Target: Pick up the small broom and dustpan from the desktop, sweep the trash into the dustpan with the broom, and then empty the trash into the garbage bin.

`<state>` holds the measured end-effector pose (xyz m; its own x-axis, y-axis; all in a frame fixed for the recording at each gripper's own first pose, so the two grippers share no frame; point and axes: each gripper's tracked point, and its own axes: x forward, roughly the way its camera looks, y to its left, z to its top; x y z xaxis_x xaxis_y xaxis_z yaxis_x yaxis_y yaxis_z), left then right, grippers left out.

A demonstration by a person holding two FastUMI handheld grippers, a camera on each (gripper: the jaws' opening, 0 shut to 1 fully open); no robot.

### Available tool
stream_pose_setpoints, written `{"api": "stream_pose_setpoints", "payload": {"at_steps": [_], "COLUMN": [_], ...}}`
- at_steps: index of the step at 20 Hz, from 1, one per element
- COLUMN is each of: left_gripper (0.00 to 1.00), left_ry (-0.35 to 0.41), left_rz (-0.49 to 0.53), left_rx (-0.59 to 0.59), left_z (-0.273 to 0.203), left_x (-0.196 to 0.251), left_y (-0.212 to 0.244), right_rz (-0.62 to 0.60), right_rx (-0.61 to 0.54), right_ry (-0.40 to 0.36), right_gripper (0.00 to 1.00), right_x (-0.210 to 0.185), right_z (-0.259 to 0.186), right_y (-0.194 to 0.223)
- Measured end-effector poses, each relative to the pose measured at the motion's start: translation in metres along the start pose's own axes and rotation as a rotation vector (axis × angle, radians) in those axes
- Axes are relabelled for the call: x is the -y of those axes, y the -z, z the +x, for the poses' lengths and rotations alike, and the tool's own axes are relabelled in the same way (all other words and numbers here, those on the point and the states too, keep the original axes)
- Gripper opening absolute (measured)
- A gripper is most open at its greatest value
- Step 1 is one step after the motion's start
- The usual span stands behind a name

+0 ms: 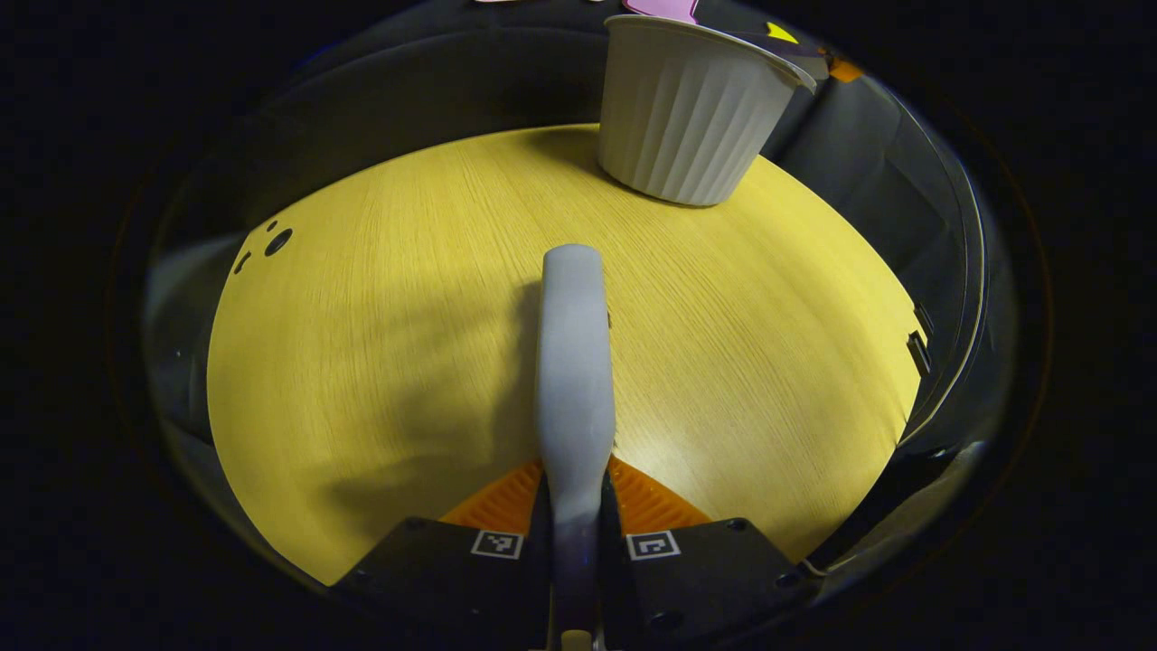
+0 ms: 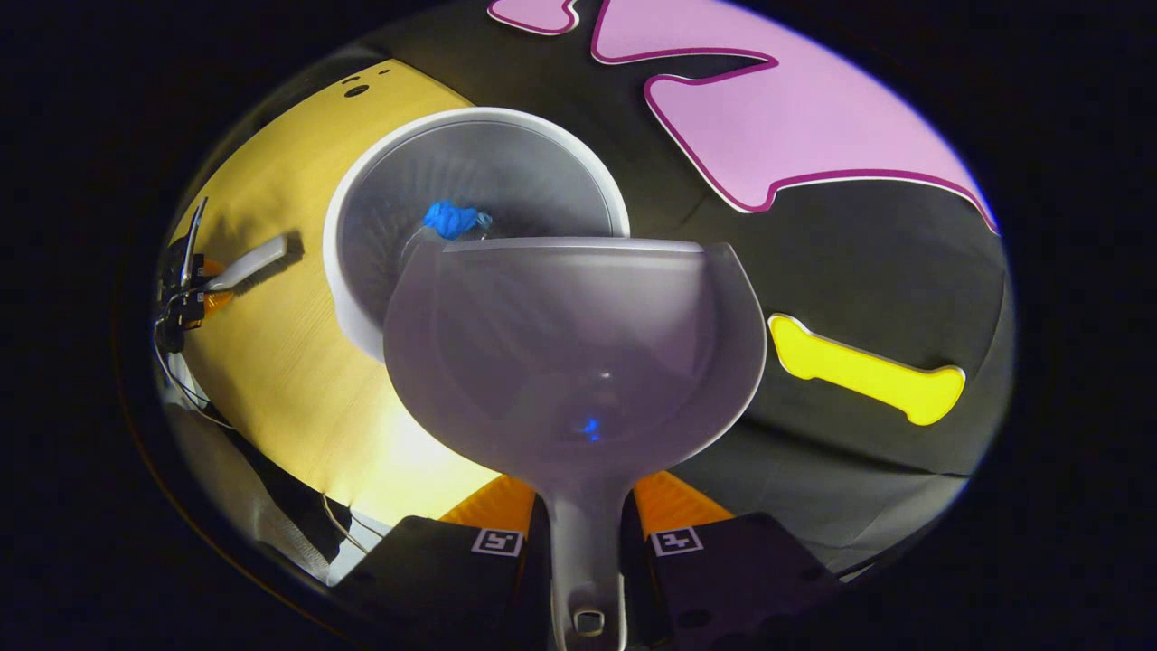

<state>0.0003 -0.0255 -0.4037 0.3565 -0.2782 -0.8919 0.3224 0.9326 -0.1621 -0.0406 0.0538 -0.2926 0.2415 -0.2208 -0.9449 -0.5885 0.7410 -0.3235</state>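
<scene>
My left gripper (image 1: 575, 506) is shut on the pale handle of the small broom (image 1: 571, 362), which points forward low over the yellow table (image 1: 362, 362). The white ribbed garbage bin (image 1: 687, 117) stands ahead to the right. In the right gripper view my right gripper (image 2: 586, 524) is shut on the dustpan's handle. The grey dustpan (image 2: 578, 344) is held with its front edge over the bin's (image 2: 524, 172) open top. A blue piece of trash (image 2: 452, 219) lies inside the bin, just past that edge. The left gripper (image 2: 185, 289) and broom (image 2: 253, 262) show at the far left.
The table (image 2: 271, 362) ends close behind the bin, where the black booth wall (image 2: 859, 271) rises. Small holes (image 1: 276, 242) mark the tabletop's far left corner. Cables (image 2: 194, 398) hang at the table's near edge in the right gripper view.
</scene>
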Motion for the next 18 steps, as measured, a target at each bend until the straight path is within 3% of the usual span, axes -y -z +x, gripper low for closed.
{"api": "stream_pose_setpoints", "payload": {"at_steps": [1, 5, 12, 18], "left_gripper": [0.31, 0.27, 0.27, 0.27], "left_ry": [-0.003, -0.01, -0.033, -0.056], "left_rz": [0.001, -0.006, 0.003, 0.011], "left_rx": [-0.001, -0.002, -0.016, -0.026], "left_z": [0.0, 0.0, 0.0, -0.001], "left_x": [0.0, 0.002, 0.003, 0.002], "left_y": [0.0, -0.001, -0.002, -0.002], "right_rz": [0.001, 0.034, 0.279, 0.378], "right_rx": [0.006, 0.074, 0.277, 0.373], "right_ry": [0.001, 0.042, -0.055, -0.098], "right_gripper": [0.36, 0.36, 0.36, 0.36], "right_x": [0.0, 0.007, -0.006, -0.026], "right_z": [0.0, 0.0, -0.032, -0.065], "right_y": [-0.001, 0.0, 0.01, 0.048]}}
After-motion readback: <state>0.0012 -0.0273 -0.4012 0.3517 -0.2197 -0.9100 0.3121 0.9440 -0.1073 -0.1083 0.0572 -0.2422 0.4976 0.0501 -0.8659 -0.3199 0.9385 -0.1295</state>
